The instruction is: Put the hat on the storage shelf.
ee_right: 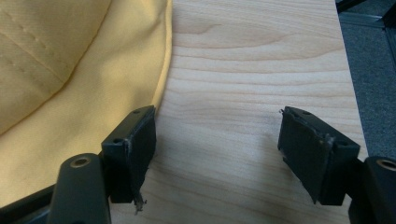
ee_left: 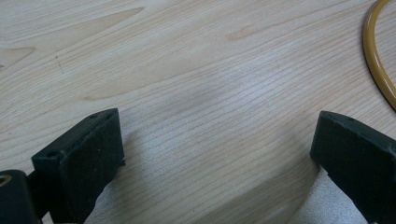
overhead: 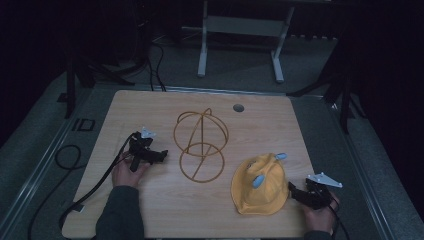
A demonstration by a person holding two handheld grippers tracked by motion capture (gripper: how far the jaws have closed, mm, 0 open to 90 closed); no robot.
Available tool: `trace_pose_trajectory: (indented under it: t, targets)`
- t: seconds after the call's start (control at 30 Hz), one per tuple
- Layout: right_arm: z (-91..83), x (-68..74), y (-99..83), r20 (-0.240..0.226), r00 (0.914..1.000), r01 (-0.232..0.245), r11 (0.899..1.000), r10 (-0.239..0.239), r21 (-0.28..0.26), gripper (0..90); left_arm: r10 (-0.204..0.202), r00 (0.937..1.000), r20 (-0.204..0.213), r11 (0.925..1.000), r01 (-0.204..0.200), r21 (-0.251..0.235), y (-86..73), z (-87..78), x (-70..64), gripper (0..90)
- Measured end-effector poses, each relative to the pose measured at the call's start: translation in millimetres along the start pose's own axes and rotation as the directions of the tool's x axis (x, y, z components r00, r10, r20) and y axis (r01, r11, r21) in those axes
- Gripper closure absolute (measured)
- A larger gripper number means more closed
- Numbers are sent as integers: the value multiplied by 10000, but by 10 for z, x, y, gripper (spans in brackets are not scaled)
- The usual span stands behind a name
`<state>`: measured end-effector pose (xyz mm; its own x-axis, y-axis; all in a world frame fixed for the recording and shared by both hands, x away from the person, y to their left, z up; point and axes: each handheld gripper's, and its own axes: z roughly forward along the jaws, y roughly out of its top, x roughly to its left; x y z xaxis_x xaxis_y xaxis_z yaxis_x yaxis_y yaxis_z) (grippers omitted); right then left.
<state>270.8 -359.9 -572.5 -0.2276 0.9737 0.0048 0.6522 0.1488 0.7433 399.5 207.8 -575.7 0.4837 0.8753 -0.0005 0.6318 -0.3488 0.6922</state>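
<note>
Both my grippers sit near the tabletop's near edge, jaws spread and empty: left gripper (overhead: 161, 155) toward the left edge, right gripper (overhead: 291, 190) just beside one yellow hat (overhead: 260, 187). One wire frame (overhead: 201, 145) stands mid-table (overhead: 150, 210). Pale wood top, grey floor, dark room beyond.

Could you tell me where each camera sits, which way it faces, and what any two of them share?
High view: above the person's side, looking forward and down on the table; both forearms and hands show, with the left claw and right claw.
Left gripper view: on the left claw, facing bare wood and the wire frame; jaws apart.
Right gripper view: on the right claw, beside the yellow hat; jaws apart.
Shared: the hat in the high and right gripper views.
</note>
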Motion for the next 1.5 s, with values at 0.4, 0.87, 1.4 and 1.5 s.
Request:
trace_pose_trajectory:
  t: [0.4, 0.87, 1.4, 1.5]
  targets:
    - [-1, -18, 3, -105, 9999, 104, 9999, -104, 16, 289, -13, 10000, 4, 10000, 13, 1, 0, 0, -1, 24]
    - [-363, -11, 421, -645, 9837, 1645, 9849, -1678, -534, 429, -12, 10000, 3, 10000, 12, -1, -1, 0, -1, 24]
    - [-644, 121, 1024, -2179, 9222, 2970, 9459, -3196, -1303, 367, -31, 10000, 7, 10000, 31, -9, 0, 0, -2, 24]
    - [-674, 188, 1121, -2472, 8970, 3441, 9299, -3664, -1298, 335, -37, 10000, 9, 10000, 37, 14, 1, -1, -3, 24]
